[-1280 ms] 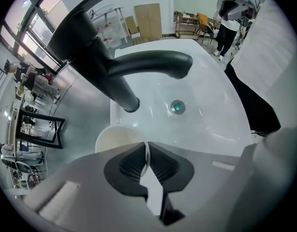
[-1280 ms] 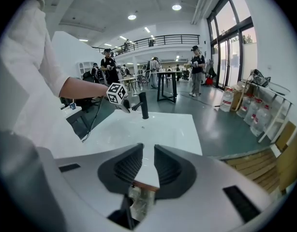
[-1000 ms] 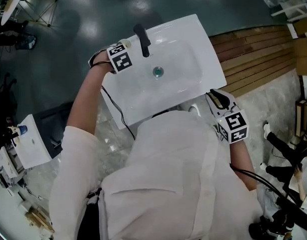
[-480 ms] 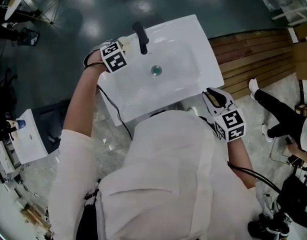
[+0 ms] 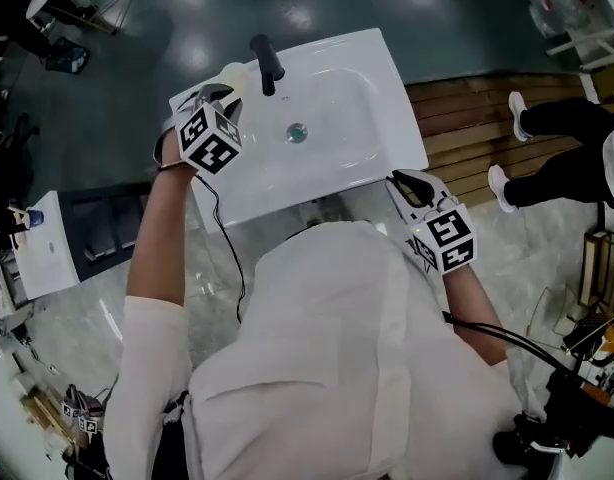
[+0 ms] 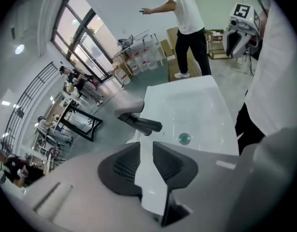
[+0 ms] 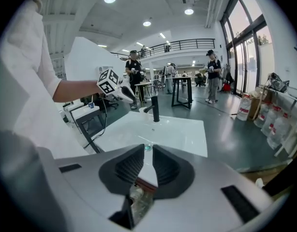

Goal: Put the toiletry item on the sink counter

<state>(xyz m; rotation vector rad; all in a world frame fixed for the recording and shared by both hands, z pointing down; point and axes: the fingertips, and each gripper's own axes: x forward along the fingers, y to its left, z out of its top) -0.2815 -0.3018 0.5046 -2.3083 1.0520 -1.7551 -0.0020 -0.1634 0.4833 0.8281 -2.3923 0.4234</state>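
The toiletry item (image 5: 234, 76), a small pale piece, rests on the back left rim of the white sink (image 5: 387, 118), just left of the black faucet (image 5: 264, 63). My left gripper (image 5: 219, 96) hovers just short of it, jaws nearly together with only a thin slit and nothing between them. In the left gripper view the pale item (image 6: 127, 104) lies beyond the faucet (image 6: 141, 124). My right gripper (image 5: 412, 183) hangs off the sink's near right corner, jaws also close together and empty. From its view the faucet (image 7: 155, 109) stands at the far rim.
The drain (image 5: 297, 133) sits in the basin's middle. A wooden platform (image 5: 467, 128) lies right of the sink, and a person's legs (image 5: 557, 118) stand on it. A white cabinet (image 5: 42, 248) is at far left. Other people stand about the hall.
My left gripper has drawn back a little from the pale item beside the faucet, which stays on the rim. The right gripper barely moved. A person walked in at the right.
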